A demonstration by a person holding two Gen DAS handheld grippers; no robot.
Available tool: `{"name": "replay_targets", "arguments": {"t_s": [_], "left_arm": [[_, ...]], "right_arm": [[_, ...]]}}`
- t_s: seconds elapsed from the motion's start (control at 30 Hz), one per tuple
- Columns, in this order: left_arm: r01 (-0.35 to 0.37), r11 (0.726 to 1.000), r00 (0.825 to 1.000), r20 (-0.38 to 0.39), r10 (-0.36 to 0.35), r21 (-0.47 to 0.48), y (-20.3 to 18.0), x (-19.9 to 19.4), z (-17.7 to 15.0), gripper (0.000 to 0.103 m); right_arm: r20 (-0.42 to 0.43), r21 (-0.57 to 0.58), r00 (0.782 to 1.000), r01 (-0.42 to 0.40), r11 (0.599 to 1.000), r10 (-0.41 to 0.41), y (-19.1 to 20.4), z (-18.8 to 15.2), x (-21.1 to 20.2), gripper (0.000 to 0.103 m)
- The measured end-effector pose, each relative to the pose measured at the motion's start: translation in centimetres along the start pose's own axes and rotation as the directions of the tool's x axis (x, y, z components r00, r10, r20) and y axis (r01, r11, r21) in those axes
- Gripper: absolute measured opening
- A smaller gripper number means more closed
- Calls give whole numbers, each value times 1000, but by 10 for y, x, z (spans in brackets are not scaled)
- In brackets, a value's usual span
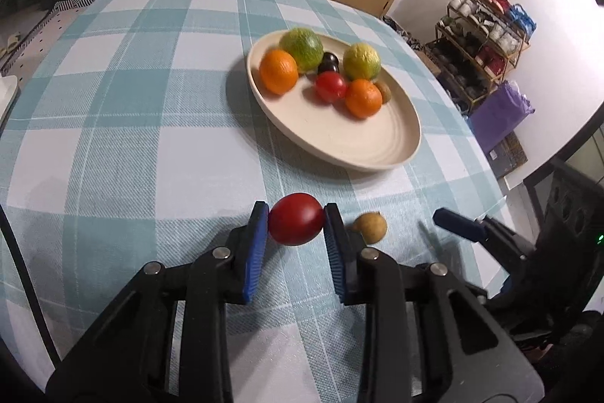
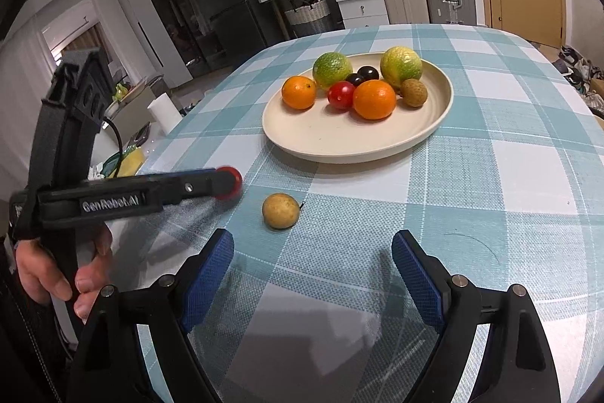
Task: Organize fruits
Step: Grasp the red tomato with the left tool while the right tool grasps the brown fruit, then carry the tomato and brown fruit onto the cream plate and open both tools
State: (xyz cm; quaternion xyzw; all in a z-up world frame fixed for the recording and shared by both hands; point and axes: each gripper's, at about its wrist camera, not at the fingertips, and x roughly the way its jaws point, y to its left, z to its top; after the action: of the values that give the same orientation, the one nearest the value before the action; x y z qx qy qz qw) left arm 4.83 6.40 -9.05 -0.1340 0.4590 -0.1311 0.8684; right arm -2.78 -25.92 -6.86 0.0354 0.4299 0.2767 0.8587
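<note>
the red tomato sat clamped between the left gripper fingers, just above the counter. pickup looked done; next, a carry to the plate. the right gripper fingers stood apart near the brown fruit.

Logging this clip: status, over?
Left hand-held gripper shut on small red tomato. Right hand-held gripper open, empty. Round tan fruit loose beside cream plate.
</note>
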Motion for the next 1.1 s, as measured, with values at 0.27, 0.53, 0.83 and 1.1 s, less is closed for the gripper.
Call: {"name": "replay_targets", "arguments": {"t_s": [0.27,0.53,0.83,1.1], "left_arm": [[6,1000,1000,16,-6,-4,10,-8,9,27],[20,999,1000,7,-20,-31,25,-7,10,27],[34,998,999,9,-33,-50,36,-4,12,27],[35,998,999,10,-35,-47,36,-1,14,27]], "right_arm": [[-9,-19,1000,-18,1000,18,11,10,12,85],[-54,-51,999,-6,999,3,25,16,34,71],[-79,-73,996,30,997,-36,34,22,47,28],[-87,-52,996,-6,999,2,30,24,48,27]]}}
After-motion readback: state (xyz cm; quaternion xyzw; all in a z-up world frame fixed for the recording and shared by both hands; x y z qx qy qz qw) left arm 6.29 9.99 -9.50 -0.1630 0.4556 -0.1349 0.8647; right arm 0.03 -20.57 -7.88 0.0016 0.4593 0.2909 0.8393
